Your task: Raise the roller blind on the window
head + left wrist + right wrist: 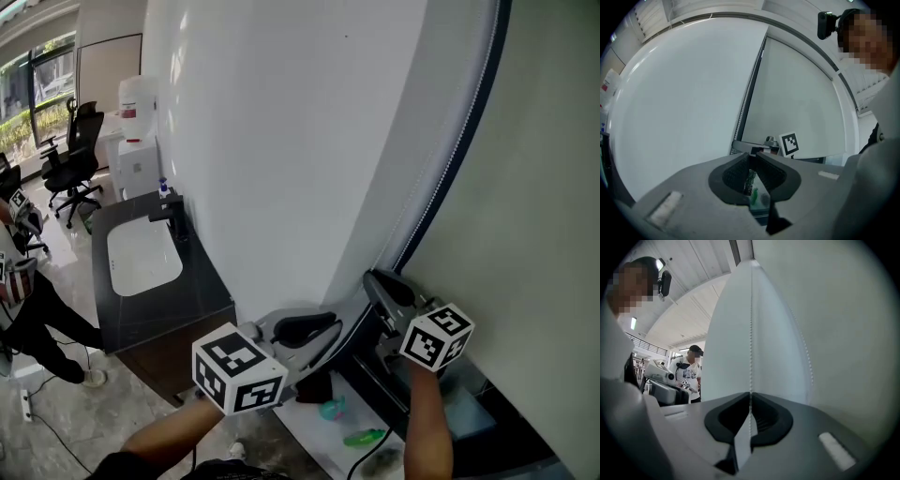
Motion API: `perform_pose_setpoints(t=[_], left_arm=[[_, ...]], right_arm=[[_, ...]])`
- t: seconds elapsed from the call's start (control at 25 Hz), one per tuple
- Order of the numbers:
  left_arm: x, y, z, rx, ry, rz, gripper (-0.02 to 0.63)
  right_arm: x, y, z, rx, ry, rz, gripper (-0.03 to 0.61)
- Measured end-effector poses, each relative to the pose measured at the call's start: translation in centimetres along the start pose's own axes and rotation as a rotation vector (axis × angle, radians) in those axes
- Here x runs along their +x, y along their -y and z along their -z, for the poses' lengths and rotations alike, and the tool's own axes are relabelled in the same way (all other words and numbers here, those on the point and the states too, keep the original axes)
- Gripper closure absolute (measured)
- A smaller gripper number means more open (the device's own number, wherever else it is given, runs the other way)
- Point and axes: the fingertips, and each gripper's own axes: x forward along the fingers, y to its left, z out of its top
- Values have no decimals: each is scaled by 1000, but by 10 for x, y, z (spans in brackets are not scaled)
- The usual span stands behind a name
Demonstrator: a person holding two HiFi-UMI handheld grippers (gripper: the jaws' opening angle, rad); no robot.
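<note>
The pale roller blind (534,187) hangs at the right, beside a white wall. Its bead chain (457,141) runs down along the dark window frame. My right gripper (372,278) is level at the foot of that frame. In the right gripper view the bead chain (751,333) drops straight into my right gripper (750,396), whose jaws are shut on it. A second strand (806,357) hangs to the right. My left gripper (349,323) sits lower and to the left. In the left gripper view my left gripper (752,153) shows a narrow gap between its jaws, with the chain (743,112) ahead of them.
A dark counter with a white sink (142,255) juts from the wall at left. Behind it are a water dispenser (138,131) and office chairs (75,159). A person (28,309) stands at the far left. Green items (364,437) lie below the grippers.
</note>
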Motion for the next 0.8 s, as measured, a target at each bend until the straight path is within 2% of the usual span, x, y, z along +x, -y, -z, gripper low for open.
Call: perform_pose_setpoints(t=[0.2, 0.24, 0.4, 0.52, 0.76, 0.8], left_arm=[[13, 8, -18, 54, -10, 34, 561], [17, 11, -22, 71, -16, 41, 529], [38, 24, -34, 139, -39, 69, 485], [53, 31, -38, 168, -52, 81, 483], [73, 37, -48, 185, -43, 110, 486], [75, 37, -49, 192, -43, 114, 511]], right_arm=[[-22, -17, 2, 2, 15, 63, 558], [-28, -24, 2, 10, 21, 70, 558], [-50, -51, 13, 18, 0, 85, 558], [-62, -60, 16, 26, 13, 105, 558], [-70, -63, 18, -42, -24, 155, 560], [-72, -64, 18, -49, -28, 161, 560]])
